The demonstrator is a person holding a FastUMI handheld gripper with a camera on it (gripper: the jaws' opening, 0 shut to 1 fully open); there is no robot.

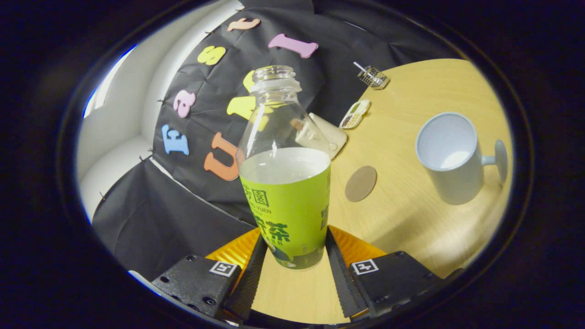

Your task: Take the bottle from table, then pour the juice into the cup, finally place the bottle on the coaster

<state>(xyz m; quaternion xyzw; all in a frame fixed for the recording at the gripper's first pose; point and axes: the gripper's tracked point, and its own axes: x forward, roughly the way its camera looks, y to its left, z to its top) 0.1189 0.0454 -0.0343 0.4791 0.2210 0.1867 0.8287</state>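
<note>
Pale wood table (411, 219) fills the right and lower part of the frame, tilted in the view, with black cloth hanging behind it on the left and a white wall in the upper left.

At the centre stands the bottle (285, 183), uncapped, its clear neck rising toward the top middle and a green label wrapped round its lower half. Whitish juice (284, 167) reaches about the top of the label. The gripper (292, 260) at the bottom centre is clenched on the bottle: both ribbed black fingers (337, 269) press against the label's sides, one on each flank, near the base. Whether the base touches the table or sits just above it cannot be told.

Just right of the bottle, at mid-frame, a round brown coaster (361, 183) lies flat on the wood, apart from the bottle. Further right stands the white cup (450, 157), its mouth open toward the camera and its handle pointing to the right edge; its inside looks white, and whether it holds liquid is unclear.

Behind the bottle, toward the upper middle, a flat beige object (331, 135) lies on the table, partly seen through the glass. Beside it sits a small oval dish (355, 114) with divided contents, and beyond, in the upper right, a small wire-mesh item (372, 76).
</note>
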